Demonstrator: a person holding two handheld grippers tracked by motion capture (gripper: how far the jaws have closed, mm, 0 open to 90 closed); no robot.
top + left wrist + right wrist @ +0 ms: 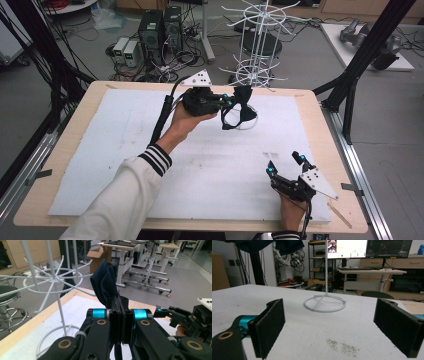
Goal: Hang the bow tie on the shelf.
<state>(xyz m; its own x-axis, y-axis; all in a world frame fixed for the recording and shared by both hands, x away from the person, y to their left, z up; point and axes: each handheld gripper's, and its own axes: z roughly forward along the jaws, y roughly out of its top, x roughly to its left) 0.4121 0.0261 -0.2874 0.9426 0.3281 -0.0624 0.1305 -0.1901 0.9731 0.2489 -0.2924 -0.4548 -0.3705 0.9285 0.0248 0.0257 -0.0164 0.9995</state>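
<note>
Hanging limp from the left tool [235, 101], the dark navy fabric bow tie with its thin black neck strap [243, 107] was raised above the white foam-covered worktop [150, 150], just beside the white wire display rack with radiating hooks [256, 45]. The left tool's jaws were pressed together on the bow's gathered middle; in the left gripper view the folds of cloth [104, 283] stood up from between the pads, while in the high view the strap drooped in a loose loop below. Judged from that sag, the bow tie was light, soft and without stiffness, unlikely to break but apt to swing, twist and slip if pinched on a single thin layer. The bunched centre seemed the surest place to hold it, leaving the strap loop free to be opened and caught on a hook. Near the front right corner of the worktop, the right tool [285, 165] rested with its jaws wide apart and nothing between them, the rack's ring base [325, 304] lying ahead of it.
</note>
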